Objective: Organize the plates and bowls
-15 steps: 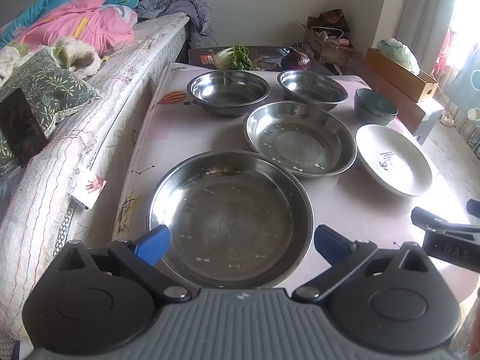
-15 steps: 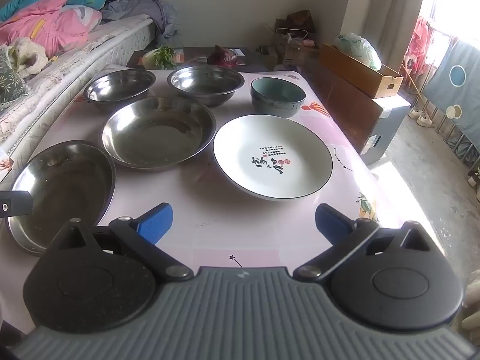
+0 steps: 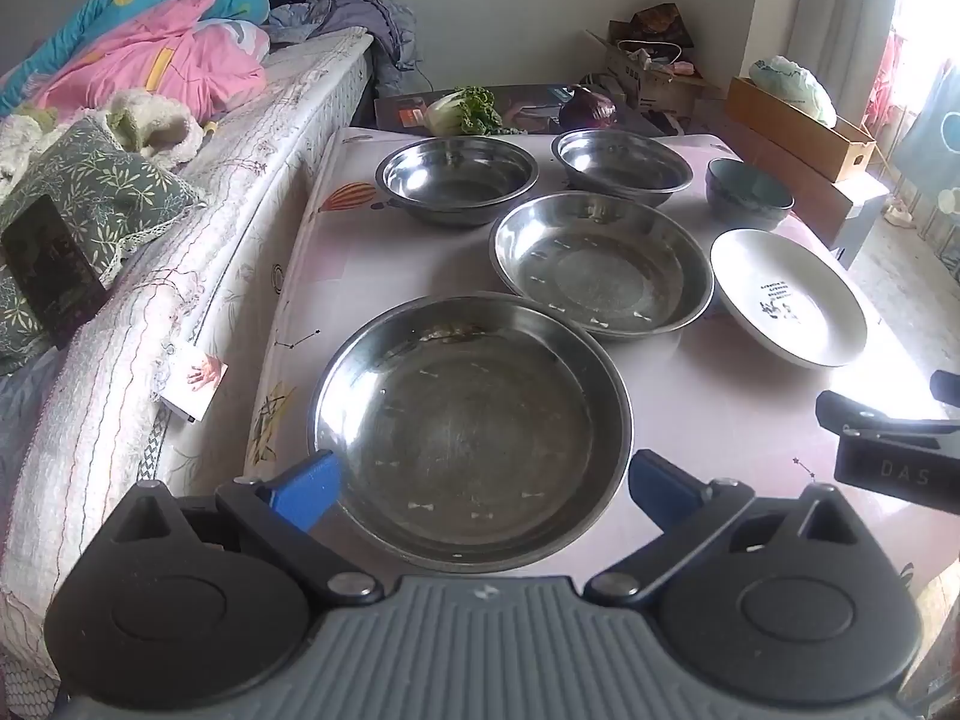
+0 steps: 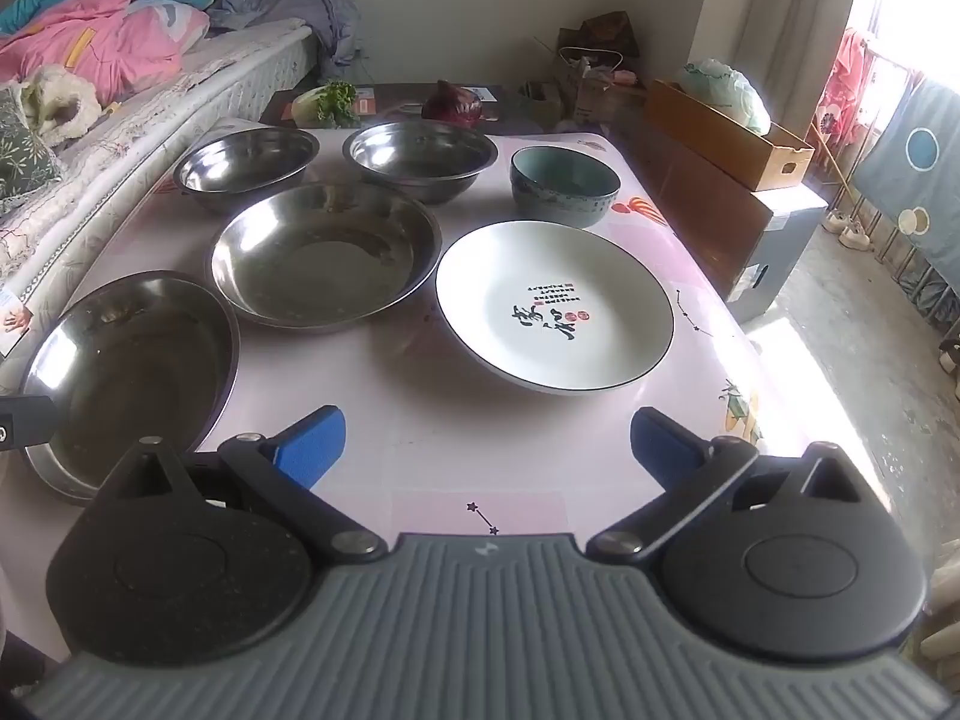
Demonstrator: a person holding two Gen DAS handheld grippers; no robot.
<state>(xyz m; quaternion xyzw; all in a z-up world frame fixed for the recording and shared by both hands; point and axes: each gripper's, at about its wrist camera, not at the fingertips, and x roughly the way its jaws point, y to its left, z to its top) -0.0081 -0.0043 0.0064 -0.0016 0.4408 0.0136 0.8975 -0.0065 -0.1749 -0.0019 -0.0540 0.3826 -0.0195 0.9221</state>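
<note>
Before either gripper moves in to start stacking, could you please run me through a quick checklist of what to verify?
1. Left gripper open, nothing between its fingers: ok.
2. Right gripper open, nothing held: ok.
3. Nearest steel plate lies flat, with nothing large in it: ok.
4. White plate unobstructed, clear of the second steel plate: ok.
5. Ceramic bowl upright, apart from the steel bowls: ok.
6. Dishes dry and clean enough to stack: cannot tell.

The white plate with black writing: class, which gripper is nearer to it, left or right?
Right. The right gripper hangs open just short of the white plate, facing it. The left gripper is open over a steel pan, farther off to the plate's side.
</note>
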